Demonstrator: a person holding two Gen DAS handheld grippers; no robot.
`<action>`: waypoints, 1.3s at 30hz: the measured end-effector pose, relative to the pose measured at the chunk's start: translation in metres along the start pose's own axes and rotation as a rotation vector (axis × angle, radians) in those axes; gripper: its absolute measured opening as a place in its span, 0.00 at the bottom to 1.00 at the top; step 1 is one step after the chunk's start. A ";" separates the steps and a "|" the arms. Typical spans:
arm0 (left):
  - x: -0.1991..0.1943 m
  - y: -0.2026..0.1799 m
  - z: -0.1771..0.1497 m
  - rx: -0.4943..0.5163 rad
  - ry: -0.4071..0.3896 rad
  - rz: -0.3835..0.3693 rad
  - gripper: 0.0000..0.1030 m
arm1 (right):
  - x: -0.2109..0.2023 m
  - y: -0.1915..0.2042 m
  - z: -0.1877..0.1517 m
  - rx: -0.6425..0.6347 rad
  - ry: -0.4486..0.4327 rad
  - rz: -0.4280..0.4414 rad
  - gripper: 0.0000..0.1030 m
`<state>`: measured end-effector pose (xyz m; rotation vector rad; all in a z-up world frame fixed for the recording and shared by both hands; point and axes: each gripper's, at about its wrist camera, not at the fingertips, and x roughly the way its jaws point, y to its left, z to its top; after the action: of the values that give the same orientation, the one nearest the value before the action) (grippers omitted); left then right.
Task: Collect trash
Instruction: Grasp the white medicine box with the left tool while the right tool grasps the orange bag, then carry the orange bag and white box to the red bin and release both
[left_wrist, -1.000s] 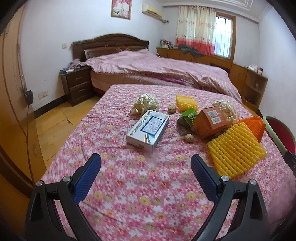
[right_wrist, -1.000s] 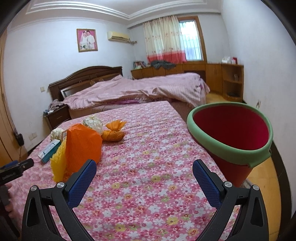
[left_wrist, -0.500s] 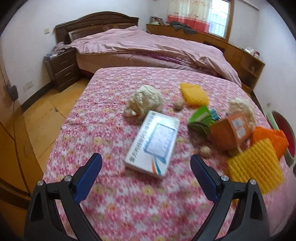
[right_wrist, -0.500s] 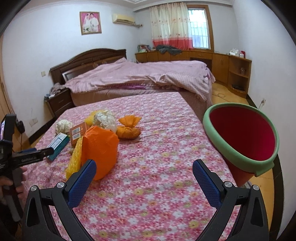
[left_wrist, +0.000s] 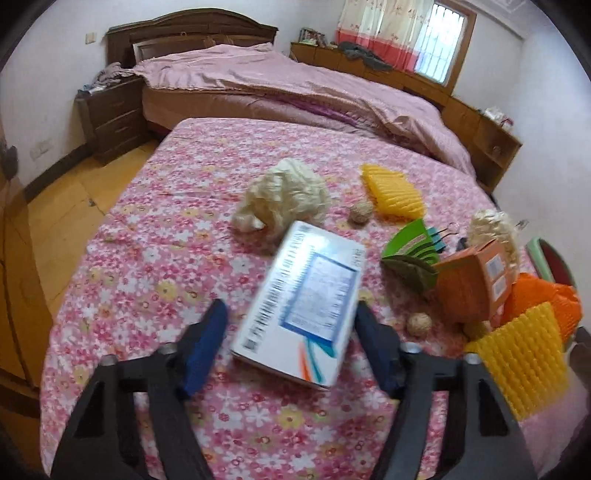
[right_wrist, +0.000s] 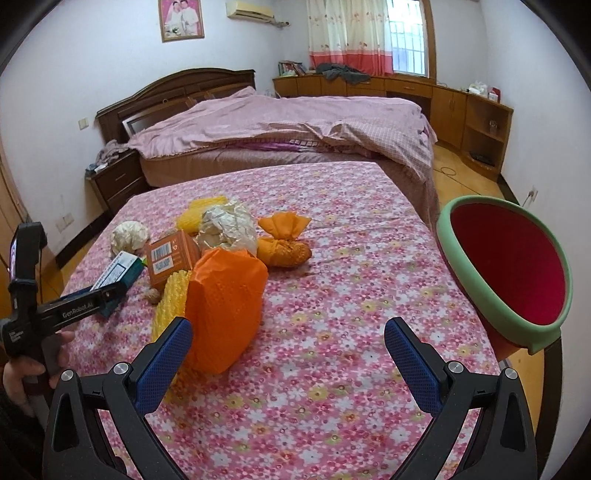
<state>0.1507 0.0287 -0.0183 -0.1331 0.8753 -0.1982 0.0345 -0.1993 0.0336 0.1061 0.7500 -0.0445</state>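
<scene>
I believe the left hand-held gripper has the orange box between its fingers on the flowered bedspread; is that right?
Not quite. In the left wrist view, the left hand-held gripper has the white and blue box between its fingers, and its jaws are closing around it. The orange box lies further right on the flowered bedspread, outside the fingers.

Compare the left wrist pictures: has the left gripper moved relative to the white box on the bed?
Yes. The left gripper has come forward to the white box, which now lies between its closing fingers.
</scene>
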 end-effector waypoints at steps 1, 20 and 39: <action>0.000 0.000 0.000 -0.004 0.000 -0.011 0.60 | 0.000 0.001 0.000 -0.004 0.002 0.003 1.00; -0.065 -0.008 -0.018 -0.069 -0.096 -0.062 0.59 | 0.023 0.018 0.024 0.021 0.101 0.194 0.40; -0.095 -0.058 -0.026 -0.035 -0.111 -0.145 0.59 | -0.021 -0.031 0.013 0.133 0.030 0.243 0.07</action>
<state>0.0648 -0.0075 0.0474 -0.2383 0.7591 -0.3082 0.0255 -0.2316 0.0543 0.3243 0.7590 0.1395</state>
